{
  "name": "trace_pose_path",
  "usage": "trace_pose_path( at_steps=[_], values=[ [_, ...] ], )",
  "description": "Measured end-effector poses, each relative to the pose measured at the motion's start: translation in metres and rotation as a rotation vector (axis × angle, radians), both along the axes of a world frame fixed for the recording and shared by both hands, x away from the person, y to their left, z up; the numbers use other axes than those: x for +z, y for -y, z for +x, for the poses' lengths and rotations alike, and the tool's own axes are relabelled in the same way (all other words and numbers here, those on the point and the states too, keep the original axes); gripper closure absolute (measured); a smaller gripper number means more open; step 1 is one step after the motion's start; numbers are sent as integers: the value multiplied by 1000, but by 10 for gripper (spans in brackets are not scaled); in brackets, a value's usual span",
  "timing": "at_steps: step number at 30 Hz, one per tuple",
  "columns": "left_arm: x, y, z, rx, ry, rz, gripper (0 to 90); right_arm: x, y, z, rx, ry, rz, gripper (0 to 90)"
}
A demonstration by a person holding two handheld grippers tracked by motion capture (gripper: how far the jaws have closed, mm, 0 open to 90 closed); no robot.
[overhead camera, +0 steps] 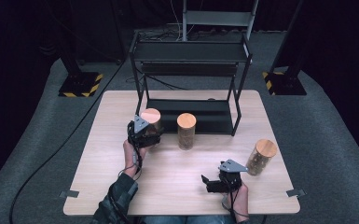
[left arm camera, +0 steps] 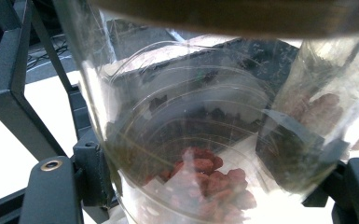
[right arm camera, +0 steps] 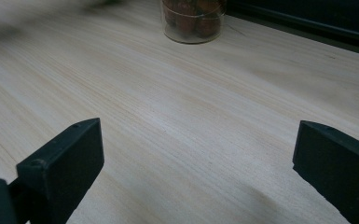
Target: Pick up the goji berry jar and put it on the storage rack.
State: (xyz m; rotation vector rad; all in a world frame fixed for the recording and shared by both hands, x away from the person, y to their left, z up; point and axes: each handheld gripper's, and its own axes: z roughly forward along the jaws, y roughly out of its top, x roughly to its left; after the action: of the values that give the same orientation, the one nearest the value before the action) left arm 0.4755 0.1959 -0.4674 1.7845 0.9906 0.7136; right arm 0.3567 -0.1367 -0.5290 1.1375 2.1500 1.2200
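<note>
Gripping the upright jar (overhead camera: 151,120) just before the rack (overhead camera: 191,79), the left gripper (overhead camera: 144,135) is clamped; the right gripper (overhead camera: 219,183) rests released on the worktop (overhead camera: 177,186).

My left claw (overhead camera: 144,135) and right claw (overhead camera: 219,181) are matte black, each topped with a grey three-cornered plate and trailing a thin black cable. Blocky square jaws carry brass-ringed screw holes. My left sleeve (overhead camera: 116,198) is dark, patterned fabric.

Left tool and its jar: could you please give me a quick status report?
Left tool shut on jar, by rack. Right tool open, empty. Second jar stands close alongside.
</note>
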Motion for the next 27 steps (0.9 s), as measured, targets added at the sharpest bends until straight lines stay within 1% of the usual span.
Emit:
trace_pose_path(
  at_steps=[14,19,22,27],
  values=[
    [2,2,8,-1,2,1,246,0,-1,0,-3,5,-9,10],
    [3,3,11,2,4,-6,246,0,-1,0,-4,5,-10,10],
    [3,3,13,-1,3,1,246,0,-1,0,-6,3,-10,10],
    [3,5,17,1,4,-6,246,0,-1,0,-6,4,-11,10]
  ],
)
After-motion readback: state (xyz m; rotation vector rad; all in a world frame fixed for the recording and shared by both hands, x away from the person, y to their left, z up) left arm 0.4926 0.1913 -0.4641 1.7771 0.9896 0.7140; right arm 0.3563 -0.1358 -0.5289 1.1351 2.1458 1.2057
